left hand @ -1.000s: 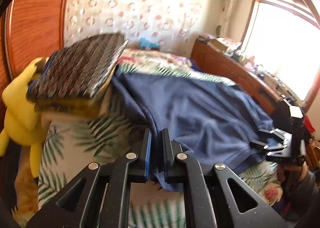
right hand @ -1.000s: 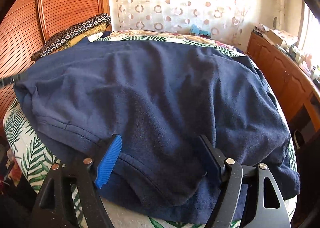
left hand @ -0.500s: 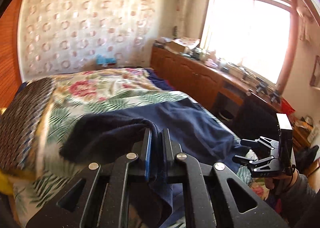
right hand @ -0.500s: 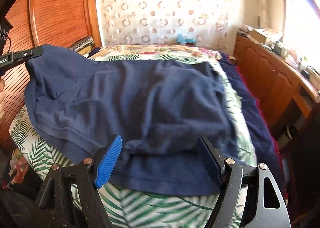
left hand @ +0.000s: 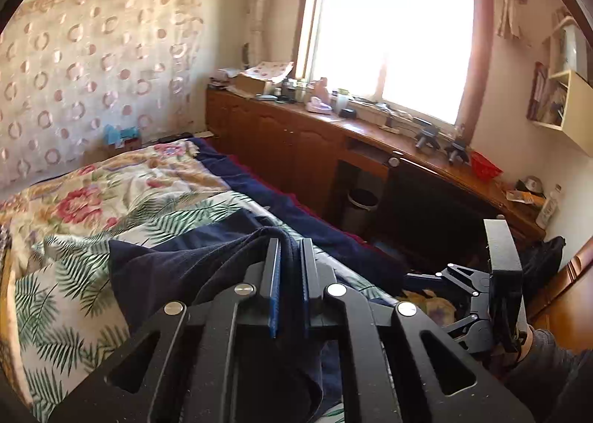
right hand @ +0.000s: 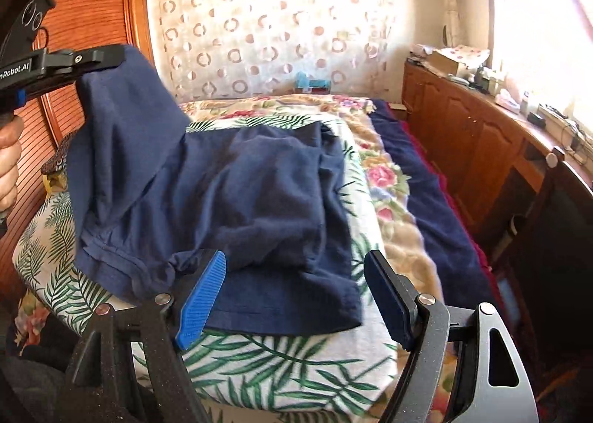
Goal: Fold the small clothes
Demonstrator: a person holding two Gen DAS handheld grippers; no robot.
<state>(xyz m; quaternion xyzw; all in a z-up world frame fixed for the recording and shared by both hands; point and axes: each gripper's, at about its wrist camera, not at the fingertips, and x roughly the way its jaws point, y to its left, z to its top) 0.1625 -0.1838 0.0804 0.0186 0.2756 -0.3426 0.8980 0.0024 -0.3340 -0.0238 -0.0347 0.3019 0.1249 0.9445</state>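
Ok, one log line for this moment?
left tongs: shut on navy shirt, lifted | right tongs: open, empty | bedspread: shirt partly folded

Navy blue shirt (right hand: 237, 193) is sitting on a bedspread (right hand: 281, 367) that's showing green palm fronds on white, plus pink roses. The curtain (right hand: 274, 26) is rocking brownish rings on cream. Wardrobe (right hand: 85, 15) is glowing orange-brown, and the gripper pads (right hand: 202, 298) are looking bright blue.
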